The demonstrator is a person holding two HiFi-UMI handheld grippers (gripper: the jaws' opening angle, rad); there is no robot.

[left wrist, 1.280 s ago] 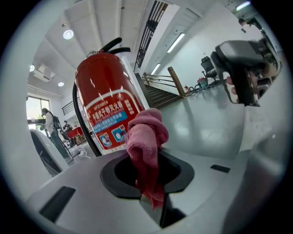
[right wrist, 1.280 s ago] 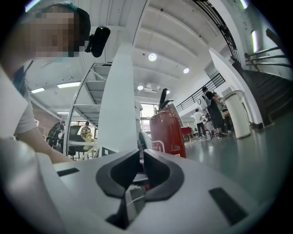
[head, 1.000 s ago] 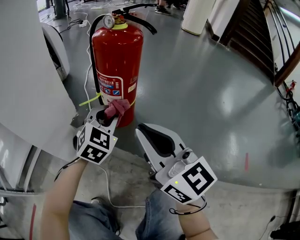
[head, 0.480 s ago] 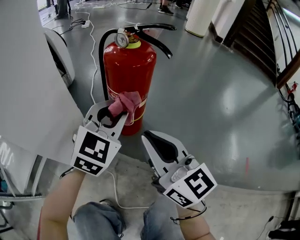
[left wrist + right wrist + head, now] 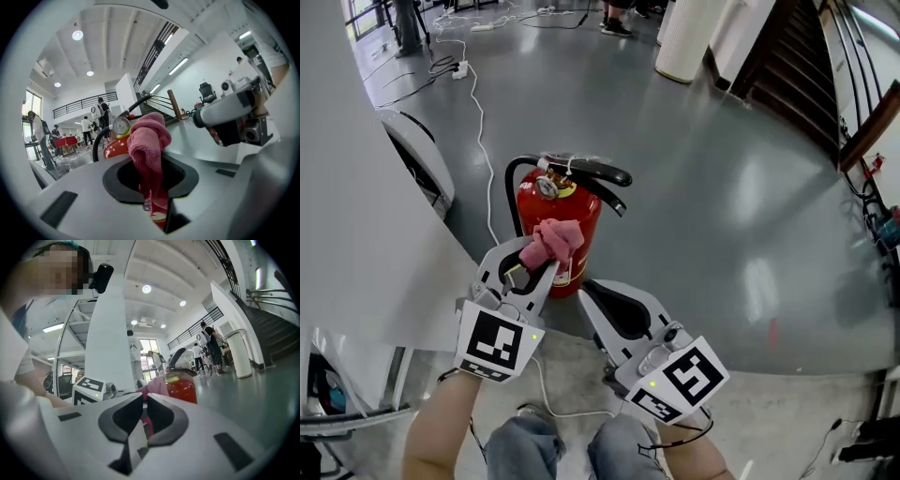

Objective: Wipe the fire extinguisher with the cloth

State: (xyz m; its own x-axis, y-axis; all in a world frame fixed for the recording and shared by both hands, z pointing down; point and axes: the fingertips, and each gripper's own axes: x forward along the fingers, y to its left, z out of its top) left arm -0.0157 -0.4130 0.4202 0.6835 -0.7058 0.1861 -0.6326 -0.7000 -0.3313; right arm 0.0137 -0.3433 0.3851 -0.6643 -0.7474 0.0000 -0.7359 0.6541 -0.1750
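Note:
A red fire extinguisher (image 5: 565, 214) stands upright on the grey floor, with a black handle (image 5: 591, 172) and a gauge (image 5: 547, 186) on top. My left gripper (image 5: 532, 255) is shut on a pink cloth (image 5: 553, 239), which is pressed to the upper front of the cylinder just under the gauge. In the left gripper view the cloth (image 5: 149, 140) bunches up out of the shut jaws, with the extinguisher (image 5: 112, 146) behind it. My right gripper (image 5: 587, 287) is shut and holds nothing, low beside the extinguisher's right base. In the right gripper view the extinguisher (image 5: 183, 389) shows past the shut jaws.
A large white curved panel (image 5: 366, 206) rises close on the left. A white cable (image 5: 480, 122) trails over the floor behind the extinguisher. A white pillar (image 5: 689, 37) and a wooden stair (image 5: 792, 56) stand at the back right. My knees (image 5: 572, 450) are below.
The left gripper has carried the cloth up the extinguisher, from the lower label to just under the gauge. The head view has pulled back and higher. The right gripper stayed shut.

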